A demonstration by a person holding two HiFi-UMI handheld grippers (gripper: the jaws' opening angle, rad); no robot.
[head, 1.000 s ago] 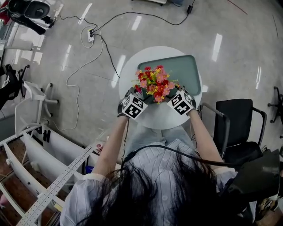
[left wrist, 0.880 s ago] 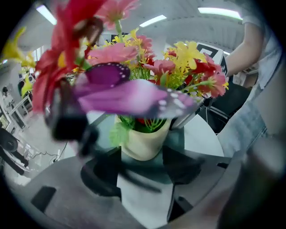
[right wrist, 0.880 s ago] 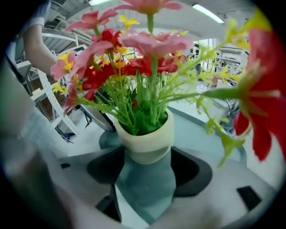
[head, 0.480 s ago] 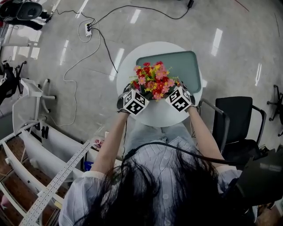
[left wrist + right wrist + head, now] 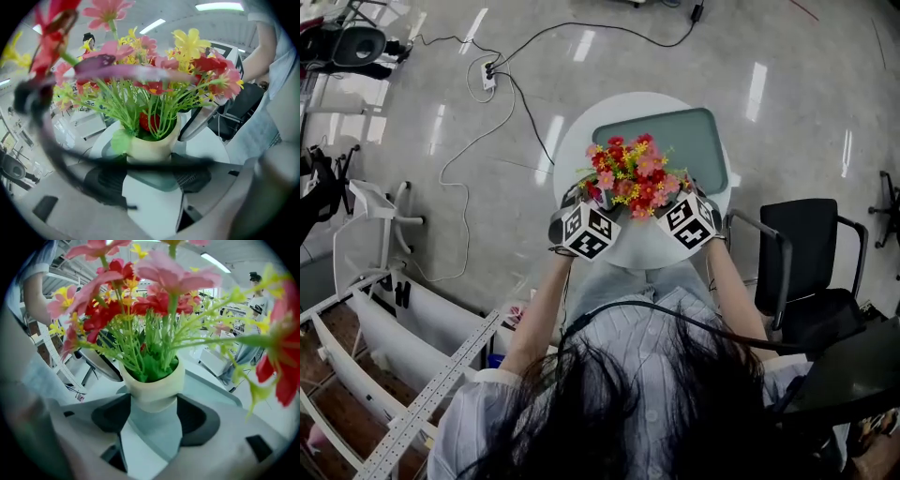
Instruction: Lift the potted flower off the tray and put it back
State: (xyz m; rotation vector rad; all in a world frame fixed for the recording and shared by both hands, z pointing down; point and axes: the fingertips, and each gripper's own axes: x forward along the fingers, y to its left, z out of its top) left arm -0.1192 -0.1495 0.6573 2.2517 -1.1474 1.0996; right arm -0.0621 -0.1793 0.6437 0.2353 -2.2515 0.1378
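Well left of the tray (image 5: 698,127), a white power strip (image 5: 490,71) lies on the glossy floor. The tray itself is a grey-green rounded rectangle with a raised rim, set on a round white table (image 5: 642,251). The left gripper (image 5: 584,208), topped by its marker cube, reaches in at the tray's near left corner. From the head view, only the potted flower's blooms (image 5: 633,173) show there, a dome of red, pink and yellow petals that hides the pot. The left gripper view adds what lies beneath. It shows a smooth, cream, round pot (image 5: 151,146) with thin green stems fanning upward, and a blurred dark stem crossing in front of it. The left gripper's jaws have just spread wide, and their dark, finely ribbed pads clasp the pot's base from both sides. Only the right gripper view shows the pot's stepped shape, a broader rim band over a narrower body. It also shows the base hanging clear above the tray's flat surface. The right gripper (image 5: 154,416) comes in from the opposite side of that corner. Its jaws, likewise just widened, clamp the narrow body between two matte dark pads. The pot stands roughly upright, its long axis vertical and its mouth and stems pointing up toward the head camera. Beyond the tray's right end stands a black chair (image 5: 811,267) with a metal frame.
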